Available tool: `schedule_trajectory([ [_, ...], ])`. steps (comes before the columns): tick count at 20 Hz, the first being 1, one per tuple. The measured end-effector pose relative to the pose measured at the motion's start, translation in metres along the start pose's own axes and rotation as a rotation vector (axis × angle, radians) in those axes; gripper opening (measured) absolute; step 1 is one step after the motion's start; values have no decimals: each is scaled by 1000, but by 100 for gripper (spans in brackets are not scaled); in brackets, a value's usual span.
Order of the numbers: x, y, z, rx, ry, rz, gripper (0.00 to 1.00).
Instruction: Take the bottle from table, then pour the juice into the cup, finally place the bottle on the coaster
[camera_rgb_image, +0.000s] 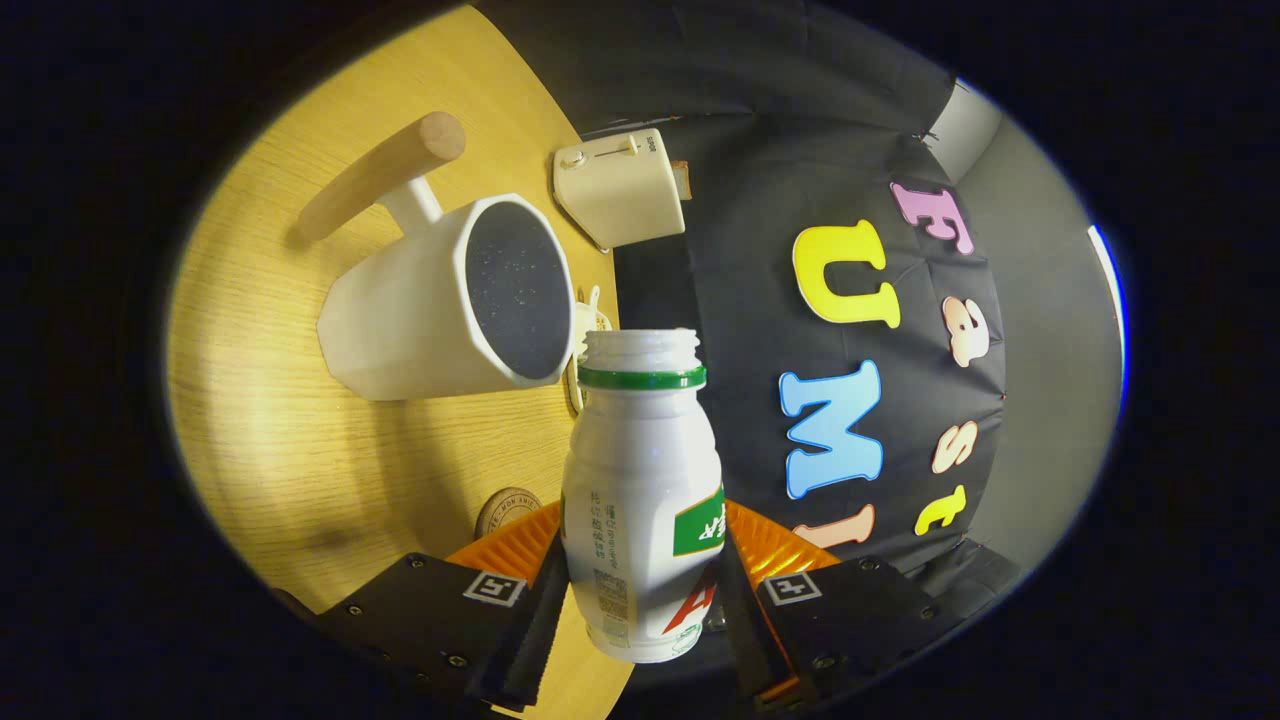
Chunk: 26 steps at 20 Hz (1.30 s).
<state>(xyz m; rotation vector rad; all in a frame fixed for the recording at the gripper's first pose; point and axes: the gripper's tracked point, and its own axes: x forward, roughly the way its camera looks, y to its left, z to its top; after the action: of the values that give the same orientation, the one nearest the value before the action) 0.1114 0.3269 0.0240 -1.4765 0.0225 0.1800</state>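
— Where is the bottle (640, 490) now?

— It is off the table (300, 440). The claw (640, 600) has it. One finger presses on each side, low down on the bottle's body, so the claw is closed tight around it. The fingers are only as far apart as the bottle is wide.

— Is the cap on?

— No, the top is open. I can see the screw rings and the green band under them.

— So is the juice in the cup (450, 300) yet?

— I can't tell. The whole scene looks tipped, so I think the bottle is leaning toward the cup. Its open mouth is just beside the cup's rim. The inside of the cup looks dark with tiny specks. I can't say if that is juice. I see nothing running out of the bottle.

— What is that wooden stick?

— That is the cup's handle (385, 175). It points away from the bottle.

— What is done, then?

— The picking up is done. I think the pouring is the step going on now.

— And what is left?

— The bottle has to go on the coaster (508, 508). That is the little round brown thing on the table, just ahead of the left finger, near the bottle. Nothing sits on it. There is also a cream toaster (620, 185) on the table past the cup.
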Motion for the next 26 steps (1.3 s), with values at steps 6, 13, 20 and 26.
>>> schedule_trajectory([
  [6,6,-12,4,-101,4,-34,71],
  [13,6,-15,1,-168,14,-39,71],
  [20,5,-16,5,-238,11,-47,71],
  [26,5,-17,8,-297,9,-52,71],
])
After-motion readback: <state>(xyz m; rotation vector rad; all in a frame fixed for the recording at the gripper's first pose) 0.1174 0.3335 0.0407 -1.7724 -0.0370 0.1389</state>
